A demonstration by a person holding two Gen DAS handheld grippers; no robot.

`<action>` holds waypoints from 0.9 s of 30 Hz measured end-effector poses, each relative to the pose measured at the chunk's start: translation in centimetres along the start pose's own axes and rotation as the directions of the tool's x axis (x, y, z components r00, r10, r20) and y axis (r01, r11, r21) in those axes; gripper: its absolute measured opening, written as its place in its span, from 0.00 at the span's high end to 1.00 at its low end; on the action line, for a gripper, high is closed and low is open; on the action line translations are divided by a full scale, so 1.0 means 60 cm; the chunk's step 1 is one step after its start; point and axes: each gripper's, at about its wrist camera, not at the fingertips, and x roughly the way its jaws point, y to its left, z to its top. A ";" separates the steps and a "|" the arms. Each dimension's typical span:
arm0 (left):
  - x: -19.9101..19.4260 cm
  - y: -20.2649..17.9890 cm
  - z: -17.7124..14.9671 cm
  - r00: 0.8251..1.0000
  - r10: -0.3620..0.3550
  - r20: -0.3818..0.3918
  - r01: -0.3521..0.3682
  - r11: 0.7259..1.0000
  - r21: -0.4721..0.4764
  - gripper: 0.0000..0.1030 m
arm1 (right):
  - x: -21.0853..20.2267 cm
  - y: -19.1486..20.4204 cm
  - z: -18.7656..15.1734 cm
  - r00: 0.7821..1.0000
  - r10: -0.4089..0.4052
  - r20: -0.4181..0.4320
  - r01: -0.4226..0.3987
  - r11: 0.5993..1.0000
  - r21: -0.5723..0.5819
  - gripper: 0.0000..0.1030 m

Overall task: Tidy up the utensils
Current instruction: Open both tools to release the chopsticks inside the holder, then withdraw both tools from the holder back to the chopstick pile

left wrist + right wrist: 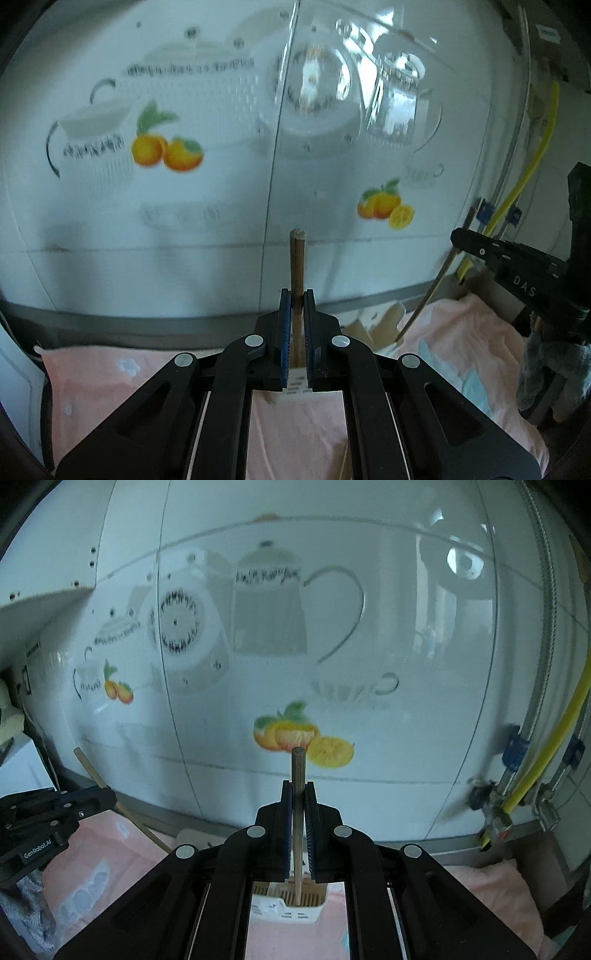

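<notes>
My left gripper [296,295] is shut on a wooden chopstick [297,258] that stands upright between its blue pads. My right gripper [298,786] is shut on a second wooden chopstick [297,771], also upright; its lower end reaches down into a white slotted utensil holder [288,910] below the fingers. The right gripper also shows at the right of the left wrist view [517,266] with its chopstick [432,291] slanting down. The left gripper shows at the left of the right wrist view [55,812] with its chopstick [110,797].
A pink cloth [110,387] covers the counter. A white tiled wall [406,701] with fruit and teapot prints stands close ahead. A yellow hose [546,753] and metal pipes run down the right side. White packaging [380,325] lies on the cloth.
</notes>
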 end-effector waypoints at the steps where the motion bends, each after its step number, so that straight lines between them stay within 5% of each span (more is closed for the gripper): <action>1: 0.003 0.000 -0.003 1.000 0.000 -0.007 0.000 1.000 0.001 0.95 | 0.004 0.000 -0.004 1.000 -0.001 -0.009 0.001 1.000 -0.003 0.94; 11: 0.013 0.003 -0.021 0.999 -0.007 -0.034 0.007 1.000 -0.006 0.87 | 0.016 -0.003 -0.036 0.998 -0.014 -0.062 0.014 1.000 -0.008 0.91; 15: -0.007 0.004 -0.024 1.000 -0.001 -0.020 0.000 1.000 -0.006 0.73 | 0.000 -0.004 -0.042 0.998 -0.029 -0.053 0.028 1.000 -0.011 0.73; 27: -0.102 0.010 -0.105 1.000 0.012 0.026 -0.012 1.000 0.003 0.42 | -0.105 0.025 -0.122 0.999 -0.019 -0.033 0.018 0.999 -0.045 0.49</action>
